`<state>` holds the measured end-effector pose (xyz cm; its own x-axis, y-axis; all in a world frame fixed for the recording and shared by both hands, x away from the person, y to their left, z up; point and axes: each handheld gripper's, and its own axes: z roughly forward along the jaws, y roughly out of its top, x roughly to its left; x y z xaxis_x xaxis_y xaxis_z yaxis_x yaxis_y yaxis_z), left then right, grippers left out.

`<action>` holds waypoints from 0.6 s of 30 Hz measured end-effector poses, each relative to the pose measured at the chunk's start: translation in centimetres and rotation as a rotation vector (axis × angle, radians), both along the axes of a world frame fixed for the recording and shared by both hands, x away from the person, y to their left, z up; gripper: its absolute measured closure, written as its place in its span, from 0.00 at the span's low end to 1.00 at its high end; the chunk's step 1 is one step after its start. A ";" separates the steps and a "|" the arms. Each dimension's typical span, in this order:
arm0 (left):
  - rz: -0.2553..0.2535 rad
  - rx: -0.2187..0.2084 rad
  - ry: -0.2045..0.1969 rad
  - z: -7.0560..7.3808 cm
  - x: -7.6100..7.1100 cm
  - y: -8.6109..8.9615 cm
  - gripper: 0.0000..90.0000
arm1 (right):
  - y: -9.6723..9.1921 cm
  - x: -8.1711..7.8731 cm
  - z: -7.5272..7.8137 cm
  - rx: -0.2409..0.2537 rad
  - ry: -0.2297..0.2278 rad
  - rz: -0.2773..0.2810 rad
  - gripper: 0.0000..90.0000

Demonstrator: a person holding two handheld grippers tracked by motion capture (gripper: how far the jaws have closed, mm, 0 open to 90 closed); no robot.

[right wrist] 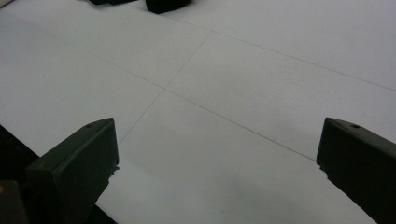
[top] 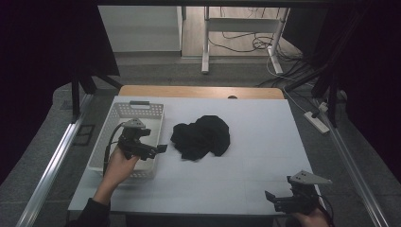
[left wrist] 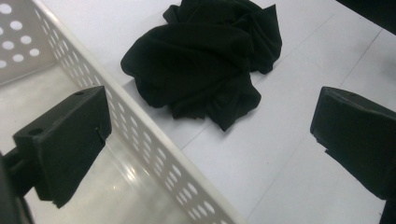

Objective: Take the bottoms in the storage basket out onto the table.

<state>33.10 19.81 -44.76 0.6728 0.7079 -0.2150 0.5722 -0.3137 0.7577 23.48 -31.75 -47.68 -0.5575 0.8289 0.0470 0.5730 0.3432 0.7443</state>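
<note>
While over basket [left wrist: 154, 144], left tool [left wrist: 210, 135] wide, empty.

The high view is dim overall, with both side edges falling into near-black darkness, while the white desk [top: 246, 179] in the middle is evenly and softly lit from above, without hard shadows. In the left gripper view the light is brighter: the floor of the white basket [left wrist: 154, 144] shows a pale glare, and the black cloth [left wrist: 205, 60] is so dark that its folds barely show. In both gripper views the black jaws at the near edge are slightly soft and grainy.
</note>
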 end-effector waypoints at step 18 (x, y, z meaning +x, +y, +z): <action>0.040 -0.024 -0.002 -0.6 -3.0 2.2 0.00 | 0.0 0.0 0.0 -0.001 0.000 0.000 0.00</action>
<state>30.13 22.00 -45.33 0.6442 0.7291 -0.2311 0.5825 -0.2719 0.7660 23.47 -31.72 -47.68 -0.5571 0.8291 0.0461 0.5734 0.3440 0.7435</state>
